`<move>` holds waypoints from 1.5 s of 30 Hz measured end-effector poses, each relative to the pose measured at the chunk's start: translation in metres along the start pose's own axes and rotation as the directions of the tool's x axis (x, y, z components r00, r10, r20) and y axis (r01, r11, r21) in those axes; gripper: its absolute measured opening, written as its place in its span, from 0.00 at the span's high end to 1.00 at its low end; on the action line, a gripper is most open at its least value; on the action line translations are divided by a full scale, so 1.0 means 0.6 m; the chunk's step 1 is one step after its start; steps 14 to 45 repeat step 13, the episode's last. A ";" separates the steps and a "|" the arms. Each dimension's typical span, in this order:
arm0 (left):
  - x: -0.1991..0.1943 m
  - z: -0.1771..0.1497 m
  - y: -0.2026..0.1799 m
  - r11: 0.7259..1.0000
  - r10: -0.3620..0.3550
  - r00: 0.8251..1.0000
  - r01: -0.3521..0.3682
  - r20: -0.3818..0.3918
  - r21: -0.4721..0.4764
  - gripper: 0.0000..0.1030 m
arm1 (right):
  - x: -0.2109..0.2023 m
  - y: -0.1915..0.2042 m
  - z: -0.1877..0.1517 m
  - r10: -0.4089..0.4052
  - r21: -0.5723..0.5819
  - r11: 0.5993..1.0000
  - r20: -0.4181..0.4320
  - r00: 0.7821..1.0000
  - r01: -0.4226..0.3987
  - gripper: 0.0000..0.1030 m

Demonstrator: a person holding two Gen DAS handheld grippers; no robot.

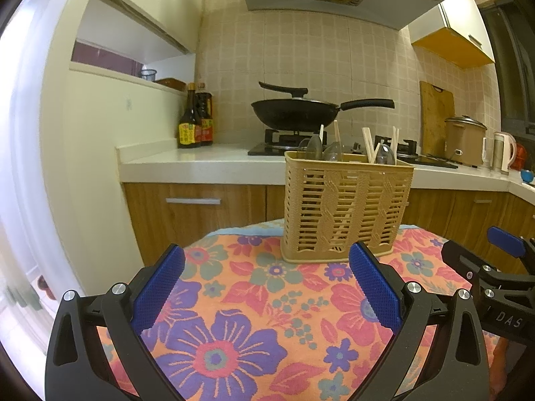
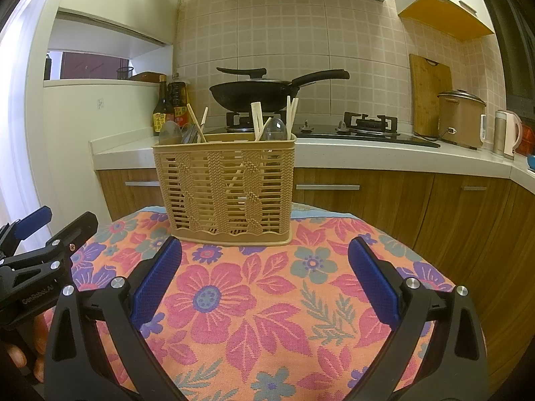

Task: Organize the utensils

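A tan woven plastic utensil basket [image 1: 344, 210] [image 2: 227, 190] stands upright at the far side of a table covered with a floral cloth [image 1: 254, 300] [image 2: 254, 300]. Wooden chopsticks [image 1: 367, 148] [image 2: 291, 113] and clear plastic spoons [image 1: 315, 147] [image 2: 274, 128] stick up out of it. My left gripper [image 1: 267, 257] is open and empty, low over the cloth, short of the basket. My right gripper [image 2: 265, 250] is also open and empty, just in front of the basket. Each gripper shows at the edge of the other's view, the right gripper [image 1: 501, 260] and the left gripper [image 2: 40, 234].
Behind the table runs a kitchen counter [image 1: 200, 160] [image 2: 384, 153] with a black wok [image 1: 294, 110] [image 2: 254, 93] on a gas stove, sauce bottles [image 1: 195, 120] [image 2: 169, 103], a cutting board [image 2: 429, 95], a rice cooker [image 2: 461, 117] and a kettle [image 2: 508, 133]. Wooden cabinets stand below.
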State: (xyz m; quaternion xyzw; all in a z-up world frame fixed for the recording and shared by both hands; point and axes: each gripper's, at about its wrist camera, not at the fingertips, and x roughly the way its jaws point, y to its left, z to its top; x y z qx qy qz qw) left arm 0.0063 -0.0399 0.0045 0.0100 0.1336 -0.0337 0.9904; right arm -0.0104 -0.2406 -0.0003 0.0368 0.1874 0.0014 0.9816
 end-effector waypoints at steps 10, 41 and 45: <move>-0.006 0.005 0.010 1.000 -0.010 1.000 0.010 0.007 -0.026 0.07 | 0.000 -0.003 -0.001 0.000 -0.001 1.000 0.005 1.000 0.000 0.08; -0.004 0.004 0.009 1.000 -0.013 1.000 0.013 0.000 -0.023 0.07 | -0.001 -0.003 -0.001 -0.001 -0.001 1.000 0.005 1.000 0.001 0.08; -0.004 0.004 0.009 1.000 -0.013 1.000 0.013 0.000 -0.023 0.07 | -0.001 -0.003 -0.001 -0.001 -0.001 1.000 0.005 1.000 0.001 0.08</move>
